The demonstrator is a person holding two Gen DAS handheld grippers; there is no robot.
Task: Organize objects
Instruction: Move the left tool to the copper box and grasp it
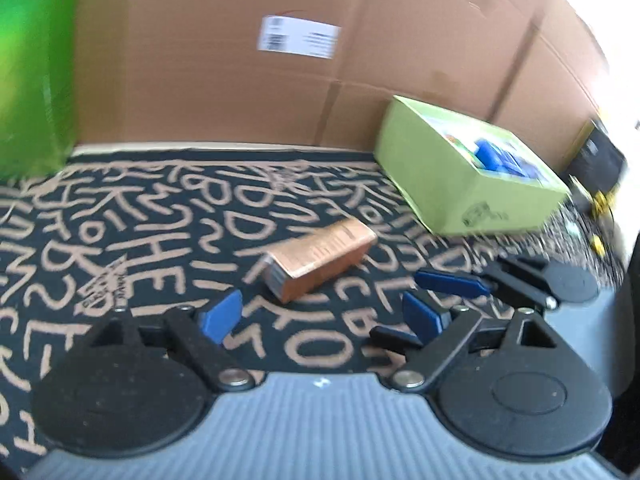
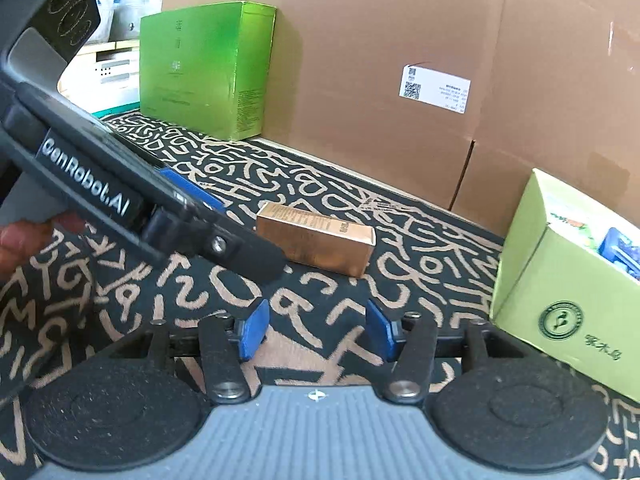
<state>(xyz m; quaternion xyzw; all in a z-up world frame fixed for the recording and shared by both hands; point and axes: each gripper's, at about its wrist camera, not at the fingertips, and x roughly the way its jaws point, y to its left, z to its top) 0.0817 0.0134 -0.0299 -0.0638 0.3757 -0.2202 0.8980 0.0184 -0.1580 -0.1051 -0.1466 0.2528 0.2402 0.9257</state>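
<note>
A copper-coloured carton (image 1: 320,264) lies on its side on the black rug with tan letters (image 1: 160,220). My left gripper (image 1: 320,318) is open just short of the carton, with only rug between its blue pads. My right gripper (image 2: 316,330) is also open and holds nothing; the same carton (image 2: 316,240) lies a little ahead of it. In the left wrist view, a blue finger (image 1: 452,282) of the right gripper shows at the right. In the right wrist view, the left gripper's black housing (image 2: 92,184) crosses the left side and reaches the carton's near end.
An open light green box (image 1: 460,176) with blue items inside sits to the right, also seen as the light green box (image 2: 560,280). A tall bright green box (image 2: 208,68) stands at the back left. A large cardboard box (image 2: 400,80) walls off the back. A hand (image 2: 16,240) shows at the left edge.
</note>
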